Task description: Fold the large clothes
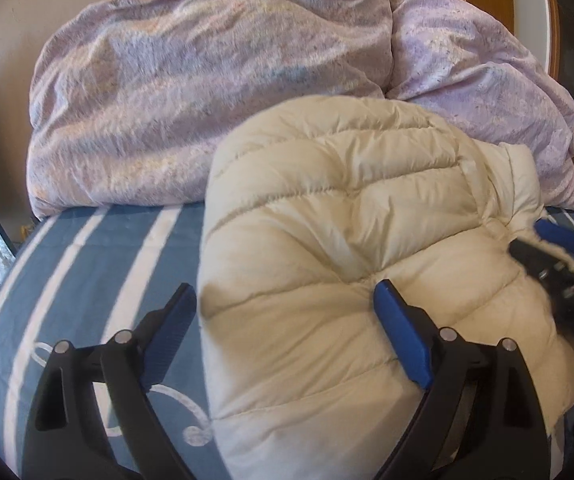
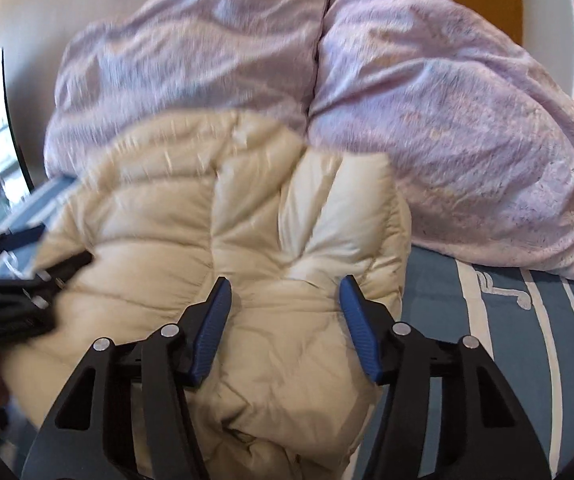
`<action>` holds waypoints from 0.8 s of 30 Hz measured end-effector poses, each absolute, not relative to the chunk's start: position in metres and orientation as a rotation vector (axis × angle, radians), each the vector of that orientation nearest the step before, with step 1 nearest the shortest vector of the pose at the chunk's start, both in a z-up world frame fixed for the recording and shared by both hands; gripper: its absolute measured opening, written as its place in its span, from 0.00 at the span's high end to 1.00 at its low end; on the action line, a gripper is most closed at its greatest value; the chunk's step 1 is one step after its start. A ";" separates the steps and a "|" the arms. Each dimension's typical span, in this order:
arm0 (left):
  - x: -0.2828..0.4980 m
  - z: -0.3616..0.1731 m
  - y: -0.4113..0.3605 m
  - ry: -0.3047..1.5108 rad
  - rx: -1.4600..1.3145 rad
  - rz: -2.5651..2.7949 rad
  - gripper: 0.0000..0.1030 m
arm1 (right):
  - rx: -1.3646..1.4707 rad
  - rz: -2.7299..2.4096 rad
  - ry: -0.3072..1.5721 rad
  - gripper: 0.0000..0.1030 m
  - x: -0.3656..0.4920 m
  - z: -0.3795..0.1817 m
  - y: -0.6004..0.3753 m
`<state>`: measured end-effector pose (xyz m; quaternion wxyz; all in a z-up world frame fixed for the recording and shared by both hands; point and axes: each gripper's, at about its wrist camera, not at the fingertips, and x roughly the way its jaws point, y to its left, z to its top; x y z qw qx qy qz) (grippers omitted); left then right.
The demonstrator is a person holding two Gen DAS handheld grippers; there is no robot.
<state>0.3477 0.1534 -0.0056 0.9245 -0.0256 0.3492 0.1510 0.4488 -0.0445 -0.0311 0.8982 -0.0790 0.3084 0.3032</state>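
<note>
Jacket (image 1: 347,240) is soft, puffy and slippery; both unclamped, left tool (image 1: 283,308) wide, right tool (image 2: 285,300) narrower, should pinch quilted seams.

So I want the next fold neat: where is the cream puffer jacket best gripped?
Probably the puffer jacket's free left edge, where it ends on the striped bedsheet. Come in from the sheet side with the left gripper: its jaws are open, and that thinner border pinches more easily than the puffy middle.
</note>
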 end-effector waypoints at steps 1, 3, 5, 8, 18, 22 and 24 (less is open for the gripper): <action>0.349 -0.008 0.154 0.718 -0.063 0.297 0.12 | -0.157 0.626 0.653 0.44 0.452 -0.035 -0.045; 0.351 -0.013 0.155 0.725 -0.069 0.286 0.11 | -0.132 0.625 0.689 0.44 0.460 -0.042 -0.048; 0.353 -0.017 0.156 0.730 -0.072 0.277 0.11 | -0.118 0.627 0.711 0.45 0.464 -0.047 -0.050; 0.357 -0.023 0.159 0.746 -0.103 0.269 0.09 | -0.116 0.626 0.728 0.45 0.466 -0.054 -0.049; 0.352 -0.024 0.170 0.764 -0.161 0.276 0.02 | -0.073 0.585 0.697 0.16 0.454 -0.044 -0.064; 0.325 -0.009 0.165 0.733 -0.134 0.292 0.02 | -0.049 0.590 0.632 0.06 0.426 -0.025 -0.084; 0.312 -0.003 0.162 0.726 -0.133 0.294 0.02 | -0.051 0.594 0.622 0.06 0.411 -0.021 -0.092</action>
